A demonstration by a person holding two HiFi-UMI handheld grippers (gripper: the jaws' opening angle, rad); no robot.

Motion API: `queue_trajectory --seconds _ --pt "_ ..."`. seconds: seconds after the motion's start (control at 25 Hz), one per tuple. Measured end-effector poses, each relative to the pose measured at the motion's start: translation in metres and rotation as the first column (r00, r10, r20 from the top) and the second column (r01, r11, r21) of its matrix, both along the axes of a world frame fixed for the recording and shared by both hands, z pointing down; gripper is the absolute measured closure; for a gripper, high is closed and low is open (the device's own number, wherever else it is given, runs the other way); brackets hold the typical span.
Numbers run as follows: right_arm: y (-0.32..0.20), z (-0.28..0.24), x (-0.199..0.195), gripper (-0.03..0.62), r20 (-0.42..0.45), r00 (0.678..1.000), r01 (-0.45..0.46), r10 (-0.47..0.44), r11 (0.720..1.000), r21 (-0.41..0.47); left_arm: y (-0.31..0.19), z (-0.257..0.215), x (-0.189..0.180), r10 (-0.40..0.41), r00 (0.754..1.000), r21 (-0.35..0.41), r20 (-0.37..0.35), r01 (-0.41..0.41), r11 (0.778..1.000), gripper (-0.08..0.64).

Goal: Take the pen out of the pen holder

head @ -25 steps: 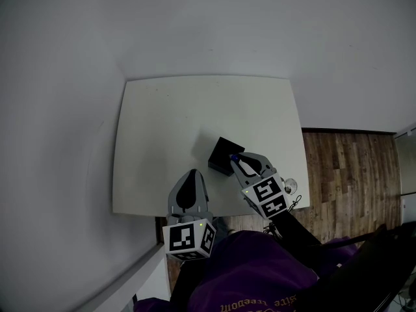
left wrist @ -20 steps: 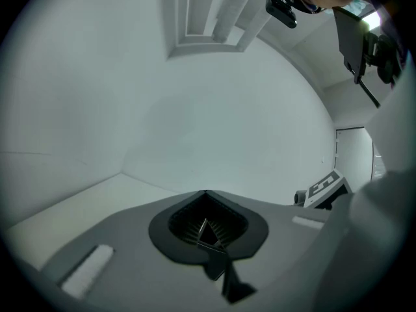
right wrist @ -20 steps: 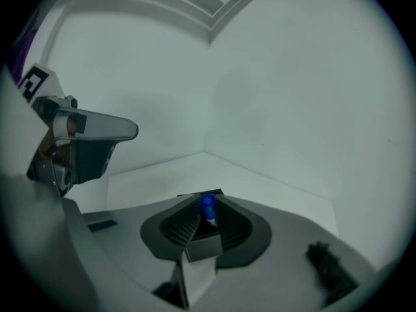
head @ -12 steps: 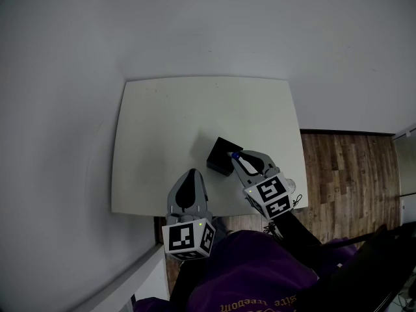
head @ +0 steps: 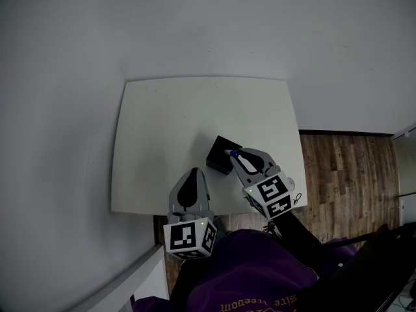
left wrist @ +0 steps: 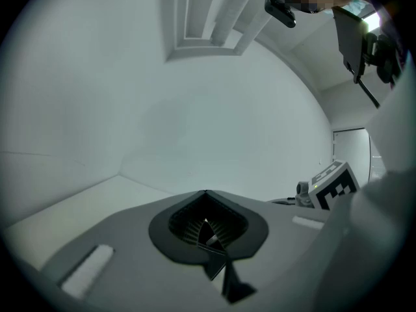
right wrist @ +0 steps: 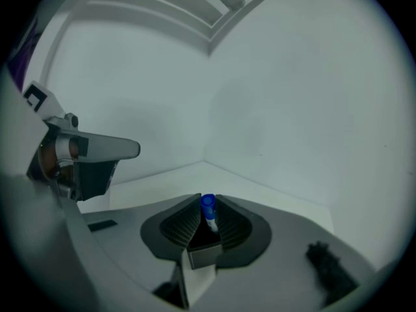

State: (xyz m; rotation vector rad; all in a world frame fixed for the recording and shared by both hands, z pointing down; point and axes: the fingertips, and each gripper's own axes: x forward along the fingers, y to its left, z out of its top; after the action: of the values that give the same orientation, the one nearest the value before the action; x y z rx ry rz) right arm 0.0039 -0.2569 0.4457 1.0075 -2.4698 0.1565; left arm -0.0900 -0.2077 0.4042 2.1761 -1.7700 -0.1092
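Note:
A black square pen holder (head: 219, 153) stands near the front right of the white table (head: 169, 119). My right gripper (head: 234, 156) is right over its near right corner, shut on a pen with a blue cap (head: 233, 153). In the right gripper view the blue-capped pen (right wrist: 208, 208) stands upright between the closed-in jaws of the right gripper (right wrist: 208, 203), with the pen holder (right wrist: 200, 252) directly below. My left gripper (head: 193, 174) hovers over the table's front edge, left of the holder, its jaws together and nothing in them; the left gripper (left wrist: 205, 194) looks toward the bare wall.
Wooden floor (head: 344, 168) lies to the right of the table, and a grey floor surrounds the rest. The person's purple top (head: 253, 272) fills the bottom of the head view. The left gripper's body (right wrist: 84, 151) shows at the left of the right gripper view.
The right gripper, shut on the pen, has shifted slightly up and to the left over the holder. The left gripper has barely moved.

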Motion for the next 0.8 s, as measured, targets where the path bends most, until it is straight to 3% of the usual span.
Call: queue_trajectory --seconds 0.8 --pt "0.012 -0.029 0.000 0.518 0.048 0.999 -0.001 -0.001 0.999 0.050 0.013 -0.008 0.004 0.017 1.000 0.018 0.013 -0.018 1.000 0.554"
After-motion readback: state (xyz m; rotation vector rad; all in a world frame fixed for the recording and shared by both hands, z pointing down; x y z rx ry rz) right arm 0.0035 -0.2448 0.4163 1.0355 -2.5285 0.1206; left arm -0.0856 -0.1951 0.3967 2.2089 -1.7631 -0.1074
